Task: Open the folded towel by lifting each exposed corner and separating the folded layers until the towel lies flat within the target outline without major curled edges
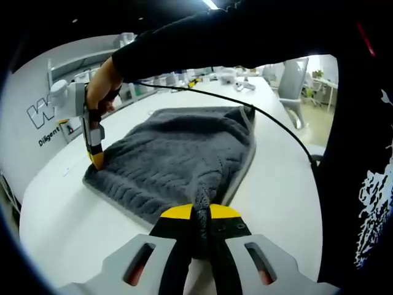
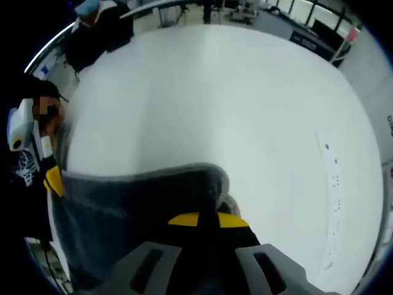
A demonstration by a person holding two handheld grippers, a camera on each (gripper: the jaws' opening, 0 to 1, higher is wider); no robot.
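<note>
A dark grey towel (image 1: 178,153) with a paler border lies spread on the white table (image 1: 276,160), a little rumpled. My left gripper (image 1: 199,213) is shut on its near corner, and the cloth bunches up between the yellow tips. At the towel's far left corner, a hand holds my right gripper (image 1: 96,160) with its tips pinched on the edge. In the right gripper view, the right gripper (image 2: 206,219) is shut on the towel (image 2: 123,209), whose edge is raised and curls over. The left gripper (image 2: 53,179) holds the corner at the left.
A black cable (image 1: 270,120) runs across the table past the towel's right side. The person's black sleeve (image 1: 245,37) spans the top. A grey chair (image 1: 293,86) and desks stand beyond the table. Small printed marks (image 2: 334,178) line the table's right side.
</note>
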